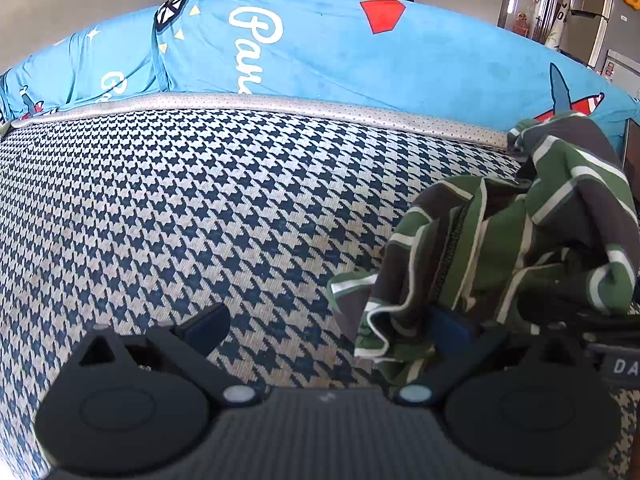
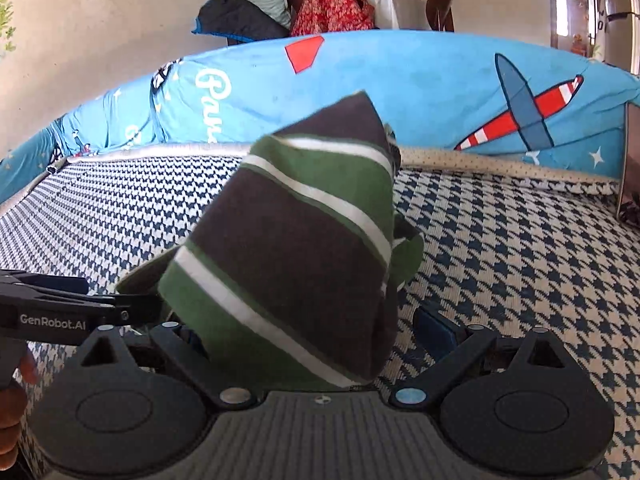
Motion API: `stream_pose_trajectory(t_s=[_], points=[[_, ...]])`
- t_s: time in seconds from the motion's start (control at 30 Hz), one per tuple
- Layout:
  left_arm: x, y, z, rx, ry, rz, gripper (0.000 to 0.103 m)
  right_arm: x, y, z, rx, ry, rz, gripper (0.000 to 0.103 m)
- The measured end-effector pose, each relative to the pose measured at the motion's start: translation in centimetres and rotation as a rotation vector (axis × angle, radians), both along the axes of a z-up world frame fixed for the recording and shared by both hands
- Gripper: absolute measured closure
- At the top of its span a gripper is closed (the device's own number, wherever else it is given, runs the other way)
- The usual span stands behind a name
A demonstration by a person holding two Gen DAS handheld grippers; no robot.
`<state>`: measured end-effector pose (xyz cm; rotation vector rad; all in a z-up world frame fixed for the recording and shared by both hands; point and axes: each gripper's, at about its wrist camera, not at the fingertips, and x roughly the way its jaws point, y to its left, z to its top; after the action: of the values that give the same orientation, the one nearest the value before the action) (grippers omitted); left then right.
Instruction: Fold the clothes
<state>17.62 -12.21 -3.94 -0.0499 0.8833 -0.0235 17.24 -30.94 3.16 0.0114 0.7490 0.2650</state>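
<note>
The left hand-held gripper hung low over a mattress covered in a navy-and-white houndstooth weave. Its two fingers stood wide apart. The left fingertip was bare, with only the patterned cover behind it. The right fingertip was partly buried in the bunched edge of a striped garment, green and dark grey with thin white lines. The cloth lay against that one finger and nothing was pinched between the pair.

In the left wrist view the garment sat crumpled toward the right side of the mattress, piled loosely, its hem curling near the gripper's right finger.

The right hand-held gripper also had its fingers spread wide. The same striped garment rose in a tall fold directly in front of it, filling the gap between the fingers and hiding the left one almost wholly; the right fingertip showed clear of the cloth. Whether the hidden finger touched the fabric could not be told.

At the left edge of the right wrist view the other gripper reached in sideways, its tip meeting the lower corner of the garment.

Behind the mattress, a blue quilt printed with a red-and-white aeroplane was rolled along the far edge. More clothes, red floral and dark, were heaped beyond it against a pale wall.
</note>
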Motion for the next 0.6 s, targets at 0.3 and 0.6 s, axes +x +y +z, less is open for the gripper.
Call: stream_pose_trajectory(t_s=[0.3, 0.6], points=[[-1.5, 2.8, 0.7, -0.004, 0.018, 0.004, 0.000, 1.5, 0.6, -2.9, 0.073, 0.037, 0.028, 0.005], [-1.0, 4.0, 0.8, -0.007, 0.021, 0.010, 0.000, 1.2, 1.7, -3.5, 0.047, -0.016, 0.076, 0.014]])
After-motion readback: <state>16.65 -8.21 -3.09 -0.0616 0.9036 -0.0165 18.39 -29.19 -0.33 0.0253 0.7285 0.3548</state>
